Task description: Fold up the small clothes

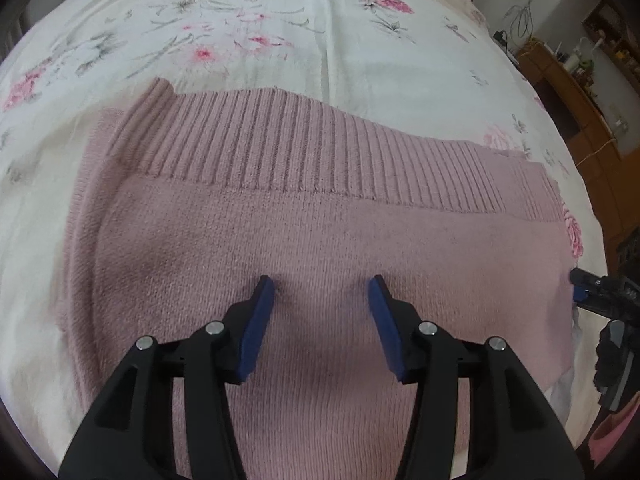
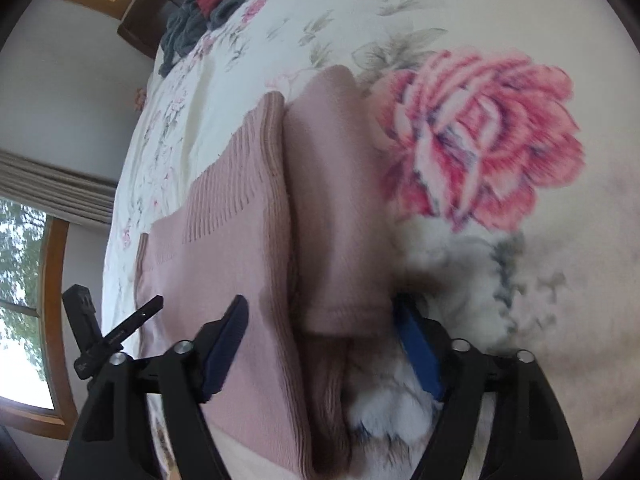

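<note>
From the left wrist, the left gripper (image 1: 322, 286) is wide open. Its two blue pads (image 1: 256, 332) stand far apart and hold nothing. The tips sit right over the pink sweater (image 1: 320, 220), very close to the knit; I cannot tell if they touch it. The sweater lies flat on the flowery bed (image 1: 360, 52), spreading out under the gripper and ahead of it. It is soft and fuzzy, with a wide ribbed band (image 1: 304, 140) across the far side. The right gripper (image 1: 580, 284) peeks in at the sweater's right edge.

From the right wrist, the right gripper (image 2: 320, 312) is open wide too, and grips nothing. The folded edge of the sweater (image 2: 240, 240) lies between its blue pads (image 2: 418, 350). A folded sleeve (image 2: 340, 200) lies next to the body of the sweater, with a dark gap between them. The sleeve's end sits just in front of the right pad. A big pink rose (image 2: 480, 140) is printed on the bed (image 2: 560, 280) beside the sleeve. A pile of grey and red clothes (image 2: 208, 12) lies far off at the top. The left gripper (image 2: 108, 332) shows at the left.
</note>
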The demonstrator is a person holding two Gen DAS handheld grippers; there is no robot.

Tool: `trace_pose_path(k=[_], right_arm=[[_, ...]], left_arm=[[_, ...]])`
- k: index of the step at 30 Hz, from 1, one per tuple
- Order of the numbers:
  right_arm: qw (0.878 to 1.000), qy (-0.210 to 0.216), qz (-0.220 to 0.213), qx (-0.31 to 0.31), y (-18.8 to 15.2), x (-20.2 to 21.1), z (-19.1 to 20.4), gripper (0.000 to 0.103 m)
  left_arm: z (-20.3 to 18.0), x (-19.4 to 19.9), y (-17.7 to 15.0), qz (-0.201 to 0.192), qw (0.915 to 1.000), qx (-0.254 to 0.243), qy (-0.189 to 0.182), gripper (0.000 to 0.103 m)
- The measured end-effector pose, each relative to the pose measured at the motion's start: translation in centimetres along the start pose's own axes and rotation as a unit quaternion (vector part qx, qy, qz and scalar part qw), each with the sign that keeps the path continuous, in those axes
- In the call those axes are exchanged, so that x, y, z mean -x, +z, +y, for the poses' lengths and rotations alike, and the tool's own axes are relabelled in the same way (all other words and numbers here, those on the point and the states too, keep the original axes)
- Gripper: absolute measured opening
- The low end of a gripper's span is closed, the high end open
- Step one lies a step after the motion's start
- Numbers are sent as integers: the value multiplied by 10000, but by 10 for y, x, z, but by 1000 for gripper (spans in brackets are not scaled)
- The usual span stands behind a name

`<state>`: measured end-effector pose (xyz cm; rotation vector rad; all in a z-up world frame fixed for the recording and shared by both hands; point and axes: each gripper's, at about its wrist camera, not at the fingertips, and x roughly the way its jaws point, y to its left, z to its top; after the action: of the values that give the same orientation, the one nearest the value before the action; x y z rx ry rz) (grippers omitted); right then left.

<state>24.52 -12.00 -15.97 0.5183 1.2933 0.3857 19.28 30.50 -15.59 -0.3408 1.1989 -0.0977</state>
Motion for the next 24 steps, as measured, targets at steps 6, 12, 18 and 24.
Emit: trace_pose_path(k=[6, 12, 18, 24], right_arm=[[9998, 189, 36, -39, 8, -14, 3, 31], [9998, 120, -22, -123, 4, -17, 3, 28], [9997, 101, -35, -229, 2, -17, 0, 27], [9995, 167, -140, -226, 8, 5, 26, 21]], left_arm=[[5, -3, -1, 11, 9999, 50, -140, 51], [5, -5, -2, -21, 9999, -20, -106, 52], [5, -5, -2, -16, 10000, -38, -76, 52], [5, 12, 0, -20, 9998, 55, -165, 48]])
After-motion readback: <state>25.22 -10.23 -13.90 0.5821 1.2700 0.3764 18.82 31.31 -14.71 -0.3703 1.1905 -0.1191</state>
